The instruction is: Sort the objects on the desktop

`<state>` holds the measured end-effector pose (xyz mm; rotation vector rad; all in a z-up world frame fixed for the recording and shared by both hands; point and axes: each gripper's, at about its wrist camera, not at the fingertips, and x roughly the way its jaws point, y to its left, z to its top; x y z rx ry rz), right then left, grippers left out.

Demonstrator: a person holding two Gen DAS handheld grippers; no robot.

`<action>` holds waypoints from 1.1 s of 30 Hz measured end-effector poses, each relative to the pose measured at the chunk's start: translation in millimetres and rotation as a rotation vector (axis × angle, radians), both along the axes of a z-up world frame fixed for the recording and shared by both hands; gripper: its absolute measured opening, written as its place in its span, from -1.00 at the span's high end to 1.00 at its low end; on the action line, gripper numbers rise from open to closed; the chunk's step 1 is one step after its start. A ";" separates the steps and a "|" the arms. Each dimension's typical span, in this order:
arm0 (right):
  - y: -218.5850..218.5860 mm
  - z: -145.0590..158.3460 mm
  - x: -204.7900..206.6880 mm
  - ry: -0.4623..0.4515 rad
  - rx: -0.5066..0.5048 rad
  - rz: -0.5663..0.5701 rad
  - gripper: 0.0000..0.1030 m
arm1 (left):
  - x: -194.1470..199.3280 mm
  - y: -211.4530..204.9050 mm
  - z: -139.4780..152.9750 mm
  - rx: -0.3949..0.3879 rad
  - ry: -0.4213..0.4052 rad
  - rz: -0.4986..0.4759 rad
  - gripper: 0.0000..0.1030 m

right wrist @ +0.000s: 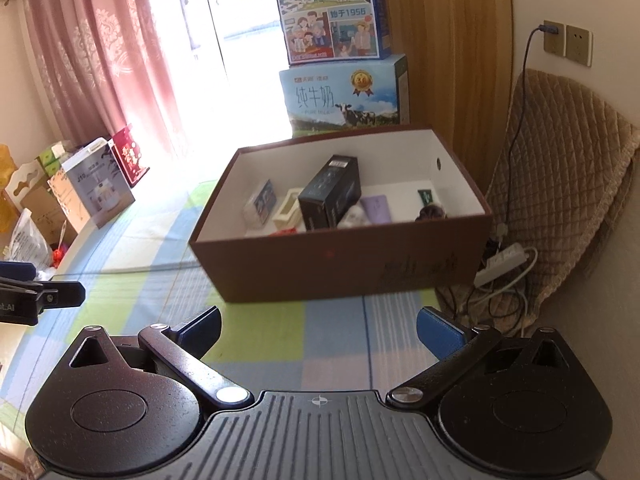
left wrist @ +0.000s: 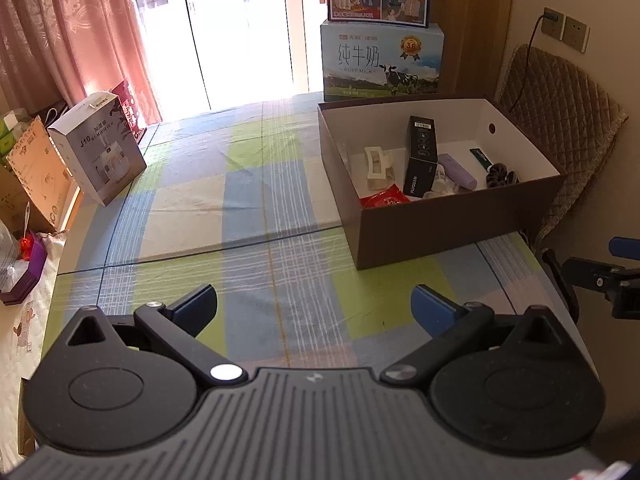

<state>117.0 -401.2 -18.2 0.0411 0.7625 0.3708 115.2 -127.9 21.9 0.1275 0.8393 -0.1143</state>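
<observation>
Both hand-held grippers are being kept low over the table spread with a blue, green and cream checked cloth, each looking toward the brown cardboard box with a white inside. The left gripper is being held with its blue-padded fingers spread wide, and nothing is being carried between them. The right gripper is likewise being held fully parted and empty, nearer the box's front wall.

The sorted items are being kept inside the box: a tall black carton is being propped at a slant against the others, a cream hair claw clip is lying beside it, a lilac tube is resting on its other side, a red sachet is tucked at the near wall, and a dark scrunchie is sitting toward the right-hand wall. A small printed packet is being shown only by the right wrist view, leaning near the left-hand wall.

No loose object is being shown on the cloth, so the sorting is judged to be at or near its end; the wide-open, withdrawn pose is probably being held because nothing remains to be grasped.

A white humidifier carton and stacked milk cartons are being left at the table's edges, seemingly outside the task.
</observation>
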 end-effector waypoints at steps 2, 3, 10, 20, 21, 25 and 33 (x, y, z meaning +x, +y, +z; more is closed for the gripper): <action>1.7 -0.9 -10.2 0.008 0.001 0.002 -0.96 | -7.4 1.2 -1.4 0.000 0.008 -0.008 -0.98; 2.7 -1.3 -14.7 0.010 0.000 0.002 -0.96 | -10.8 1.7 -1.9 0.000 0.011 -0.011 -0.98; 9.3 -3.4 -40.7 0.022 -0.014 0.005 -0.96 | -33.3 5.0 -7.7 -0.003 0.032 -0.026 -0.98; 22.5 -8.3 -63.8 0.031 -0.033 0.030 -0.96 | -55.6 12.5 -11.9 0.020 0.036 -0.018 -0.98; 23.9 -8.7 -65.2 0.033 -0.033 0.032 -0.96 | -56.7 13.8 -12.7 0.019 0.039 -0.016 -0.98; 29.8 -10.6 -70.8 0.037 -0.038 0.038 -0.96 | -63.3 17.8 -15.5 0.026 0.046 -0.007 -0.98; 39.2 -18.4 -79.5 0.060 -0.051 0.050 -0.96 | -75.1 26.3 -22.6 0.033 0.066 0.000 -0.98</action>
